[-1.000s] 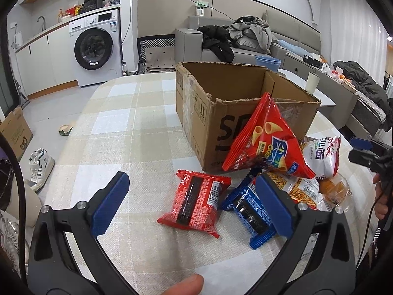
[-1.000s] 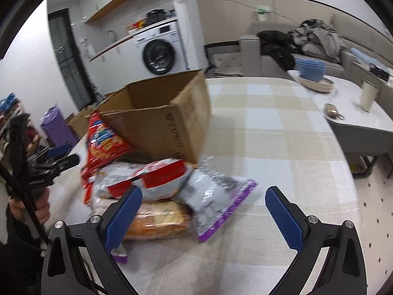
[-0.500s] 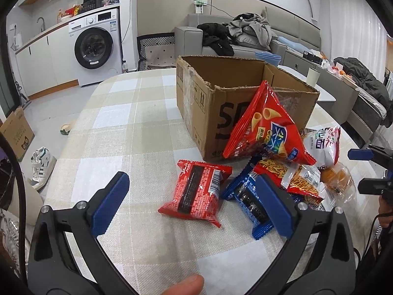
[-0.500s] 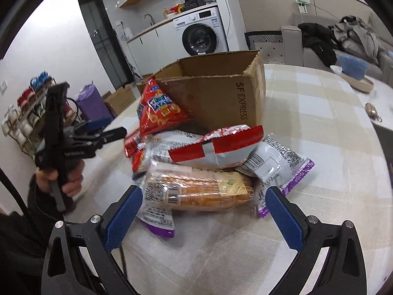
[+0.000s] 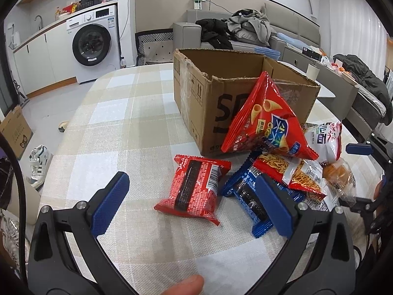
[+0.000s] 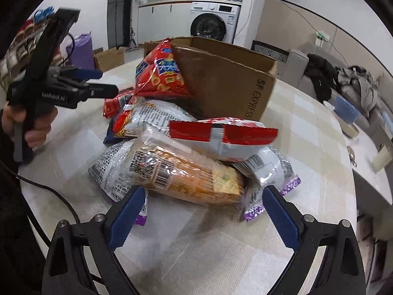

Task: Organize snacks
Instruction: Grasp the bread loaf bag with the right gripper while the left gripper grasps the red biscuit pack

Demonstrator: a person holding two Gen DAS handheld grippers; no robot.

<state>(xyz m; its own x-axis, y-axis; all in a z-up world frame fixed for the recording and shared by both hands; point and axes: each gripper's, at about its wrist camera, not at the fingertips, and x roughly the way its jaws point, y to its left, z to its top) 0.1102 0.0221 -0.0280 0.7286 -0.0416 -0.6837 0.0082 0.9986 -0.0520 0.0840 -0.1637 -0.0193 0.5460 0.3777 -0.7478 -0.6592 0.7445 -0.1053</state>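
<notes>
Currently the right gripper [image 6: 200, 217] has been narrowing slightly, fingers wide, nothing gripped — just before the bread pack [image 6: 189, 172] beside the cardboard box [image 6: 228, 78]. Left gripper [image 5: 191, 204] fingers wide — empty, near the box's front, above the red packet [image 5: 196, 191].

The worktop [image 5: 118, 132] wears a cloth checked in beige, cream and white. The cardboard box [image 5: 201, 103] is plain brown with black lettering. A bright red chip bag [image 5: 265, 123] carries a blue patch and yellow cone shapes. The red packet [image 5: 194, 189] has a black stripe, and the one beside it is a blue packet [image 5: 245, 196]. The bread loaf [image 6: 186, 177] shows orange-brown through clear wrap, on a white bag edged in purple [image 6: 275, 172]. Both tools are black with blue fingers [image 6: 127, 216].
</notes>
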